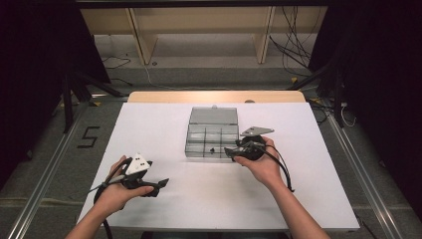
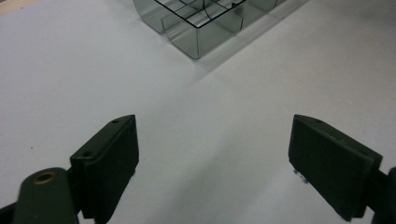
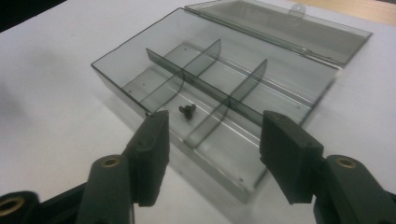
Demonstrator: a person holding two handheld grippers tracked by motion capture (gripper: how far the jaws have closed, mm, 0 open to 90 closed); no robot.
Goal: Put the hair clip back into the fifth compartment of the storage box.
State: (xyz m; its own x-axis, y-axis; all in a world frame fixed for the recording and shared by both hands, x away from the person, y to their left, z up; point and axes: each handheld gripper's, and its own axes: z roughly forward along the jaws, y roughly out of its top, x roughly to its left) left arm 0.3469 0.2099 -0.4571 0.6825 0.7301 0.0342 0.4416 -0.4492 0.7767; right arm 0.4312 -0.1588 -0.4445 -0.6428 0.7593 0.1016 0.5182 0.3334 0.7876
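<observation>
The right gripper [image 3: 212,144] is held at the near edge of the clear compartment box [image 3: 219,88], its jaws spread apart with nothing clamped between them. A small black screw [image 3: 187,110] is seen lying loose in the near middle compartment, just beyond the jaw tips, with the lid [image 3: 280,28] folded back flat on the white table [image 1: 164,199]. The left gripper [image 2: 212,163] is held well apart from the box, near the table's front left, its jaws wide and empty.
</observation>
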